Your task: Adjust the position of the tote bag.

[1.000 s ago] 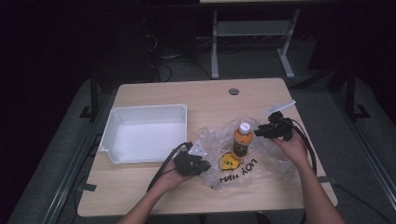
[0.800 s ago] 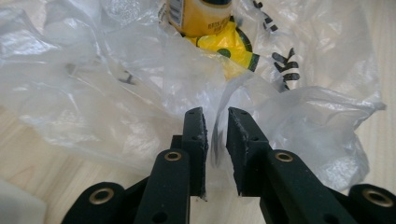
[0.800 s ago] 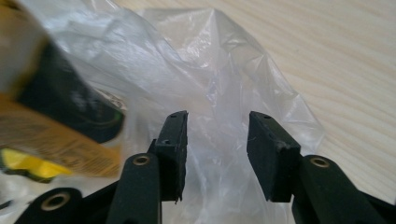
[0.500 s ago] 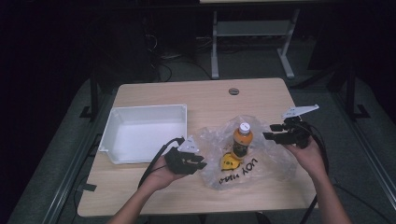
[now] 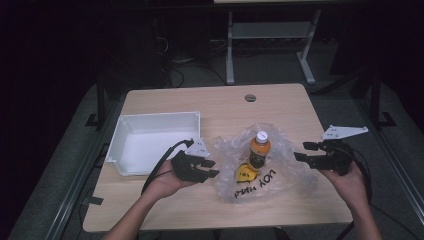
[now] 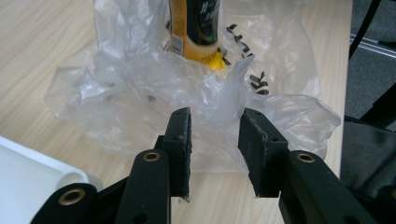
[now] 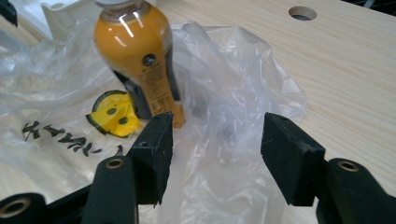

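An orange juice bottle (image 5: 260, 149) with a white cap stands upright on a crumpled clear plastic bag (image 5: 287, 172) at mid-table. My left gripper (image 5: 215, 168) hovers just left of the bag, and its jaws have just been opening. In the left gripper view the left gripper (image 6: 217, 116) is open, with the bag (image 6: 140, 88) and bottle (image 6: 196, 28) beyond it and nothing pinched. My right gripper (image 5: 300, 151) is held off the bag's right edge, its jaws also just opened. The right gripper (image 7: 219, 126) gapes empty, the bag (image 7: 233, 70) lies behind the gap, and the bottle (image 7: 135, 56) stands to the left.
A white empty tray (image 5: 155, 116) sits on the wooden table (image 5: 210, 105) left of the bag. A round hole (image 5: 250, 97) is near the table's far edge. The bag carries black lettering and a yellow print (image 5: 246, 174). Dark floor and a metal stand lie beyond the table.
My right gripper has drawn away to the right from beside the bottle and opened. My left gripper has lifted a little off the bag's left side and opened. Bottle stays upright.
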`<state>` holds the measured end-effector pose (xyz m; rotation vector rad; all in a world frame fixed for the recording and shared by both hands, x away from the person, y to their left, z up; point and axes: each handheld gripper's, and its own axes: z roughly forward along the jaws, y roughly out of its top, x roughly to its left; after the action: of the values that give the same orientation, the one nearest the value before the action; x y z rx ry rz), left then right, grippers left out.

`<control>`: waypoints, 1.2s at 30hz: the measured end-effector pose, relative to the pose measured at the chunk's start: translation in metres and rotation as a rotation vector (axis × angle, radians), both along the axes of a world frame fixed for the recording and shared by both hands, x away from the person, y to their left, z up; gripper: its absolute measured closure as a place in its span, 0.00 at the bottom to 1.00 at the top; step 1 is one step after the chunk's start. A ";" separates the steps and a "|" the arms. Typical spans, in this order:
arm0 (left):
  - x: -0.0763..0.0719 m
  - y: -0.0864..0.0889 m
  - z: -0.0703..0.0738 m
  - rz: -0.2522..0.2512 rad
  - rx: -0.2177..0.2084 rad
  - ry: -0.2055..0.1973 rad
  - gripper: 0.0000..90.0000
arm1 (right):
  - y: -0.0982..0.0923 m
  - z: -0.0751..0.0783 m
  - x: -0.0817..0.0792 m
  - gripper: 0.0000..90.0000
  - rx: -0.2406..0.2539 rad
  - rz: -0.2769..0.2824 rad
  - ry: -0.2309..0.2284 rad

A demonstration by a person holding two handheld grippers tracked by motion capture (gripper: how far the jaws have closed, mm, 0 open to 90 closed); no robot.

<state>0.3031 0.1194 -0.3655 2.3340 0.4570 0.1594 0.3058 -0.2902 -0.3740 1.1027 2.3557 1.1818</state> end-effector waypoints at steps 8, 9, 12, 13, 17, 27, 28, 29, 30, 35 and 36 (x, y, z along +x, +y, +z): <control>0.001 -0.001 0.025 -0.014 0.003 -0.018 0.68 | -0.002 -0.005 -0.013 0.44 0.012 -0.001 -0.003; 0.001 -0.001 0.025 -0.014 0.003 -0.018 0.68 | -0.002 -0.005 -0.014 0.44 0.013 0.001 -0.004; 0.001 -0.001 0.032 -0.017 -0.001 -0.023 0.68 | -0.002 -0.006 -0.016 0.44 0.013 0.000 -0.004; 0.000 -0.001 0.035 -0.016 -0.008 -0.016 0.68 | -0.003 -0.006 -0.017 0.43 0.019 0.002 -0.007; 0.000 0.001 0.038 -0.024 0.001 -0.022 0.67 | -0.003 -0.006 -0.018 0.43 0.017 0.001 -0.008; 0.004 -0.009 0.049 -0.043 0.002 -0.030 0.66 | -0.004 -0.006 -0.021 0.43 0.022 0.008 -0.008; 0.006 -0.011 0.049 -0.043 0.004 -0.027 0.66 | -0.004 -0.007 -0.021 0.42 0.017 0.010 -0.010; 0.007 -0.012 0.050 -0.045 0.009 -0.023 0.66 | -0.004 -0.007 -0.021 0.42 0.017 0.012 -0.011; 0.009 -0.014 0.050 -0.047 0.007 -0.024 0.66 | -0.005 -0.007 -0.021 0.42 0.018 0.014 -0.010; 0.017 -0.022 0.052 -0.062 0.014 -0.023 0.64 | -0.007 -0.008 -0.023 0.41 0.019 0.008 -0.005; 0.018 -0.024 0.053 -0.062 0.014 -0.020 0.64 | -0.008 -0.008 -0.023 0.41 0.019 0.007 -0.005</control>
<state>0.3210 0.0958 -0.3128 2.3548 0.3745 0.1569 0.2825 -0.2980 -0.3818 1.0968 2.3513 1.2106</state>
